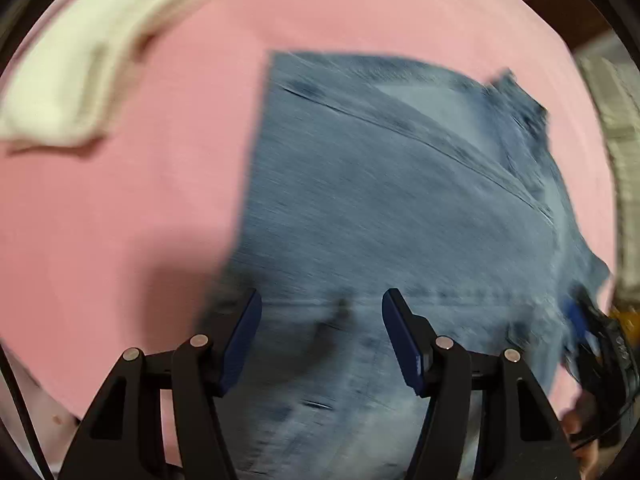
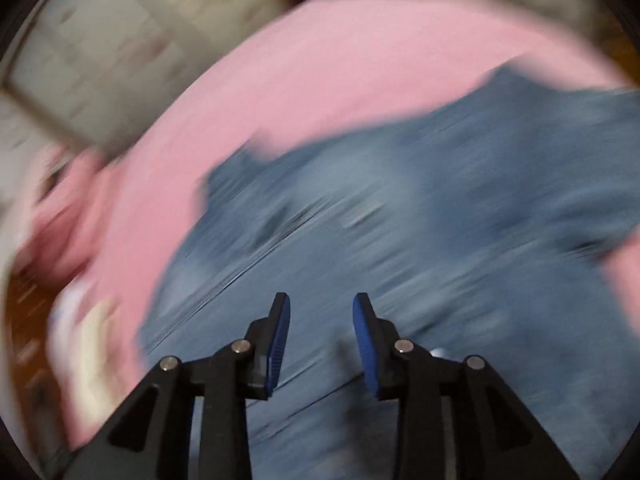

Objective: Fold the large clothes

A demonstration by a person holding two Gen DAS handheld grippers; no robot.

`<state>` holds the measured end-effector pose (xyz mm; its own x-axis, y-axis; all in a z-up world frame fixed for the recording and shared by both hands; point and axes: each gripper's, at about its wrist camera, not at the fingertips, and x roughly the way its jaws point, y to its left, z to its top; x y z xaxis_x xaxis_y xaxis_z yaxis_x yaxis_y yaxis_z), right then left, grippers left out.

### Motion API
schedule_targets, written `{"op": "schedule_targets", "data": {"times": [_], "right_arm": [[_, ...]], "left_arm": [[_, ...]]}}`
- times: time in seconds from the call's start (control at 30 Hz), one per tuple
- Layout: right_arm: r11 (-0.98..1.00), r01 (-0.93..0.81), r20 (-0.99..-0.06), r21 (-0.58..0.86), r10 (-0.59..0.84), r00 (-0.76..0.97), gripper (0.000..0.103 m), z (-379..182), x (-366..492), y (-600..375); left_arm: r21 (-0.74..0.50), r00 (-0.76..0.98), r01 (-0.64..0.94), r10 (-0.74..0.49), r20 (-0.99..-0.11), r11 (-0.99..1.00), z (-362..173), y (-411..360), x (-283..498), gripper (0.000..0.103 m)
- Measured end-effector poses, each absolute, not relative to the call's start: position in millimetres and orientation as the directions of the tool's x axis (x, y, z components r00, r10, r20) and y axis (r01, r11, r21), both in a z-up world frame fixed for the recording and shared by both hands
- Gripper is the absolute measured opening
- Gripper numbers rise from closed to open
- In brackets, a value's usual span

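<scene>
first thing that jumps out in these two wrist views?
The blue jeans spread over the pink sheet fill the middle of both views. Folded white cloth lies at the upper left of the left view, apart from the jeans. Both the left gripper and right gripper hang open over the denim, nothing between the jaws; the right view is heavily blurred.
</scene>
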<state>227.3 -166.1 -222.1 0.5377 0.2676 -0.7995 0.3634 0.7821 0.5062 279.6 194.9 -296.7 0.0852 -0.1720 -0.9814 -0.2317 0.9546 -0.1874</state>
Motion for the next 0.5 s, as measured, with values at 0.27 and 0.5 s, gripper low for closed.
{"op": "schedule_targets", "data": {"times": [0.27, 0.5], "right_arm": [[0.817, 0.044, -0.811, 0.575, 0.562, 0.164, 0.017, -300, 275, -33], [0.853, 0.001, -0.832, 0.522, 0.509, 0.220, 0.000, -303, 261, -113]], "left_arm": [[-0.097, -0.081, -0.383, -0.138, -0.987, 0.918, -372, 208, 258, 0.006], [-0.069, -0.035, -0.486, -0.098, -0.995, 0.871, -369, 245, 257, 0.004]]}}
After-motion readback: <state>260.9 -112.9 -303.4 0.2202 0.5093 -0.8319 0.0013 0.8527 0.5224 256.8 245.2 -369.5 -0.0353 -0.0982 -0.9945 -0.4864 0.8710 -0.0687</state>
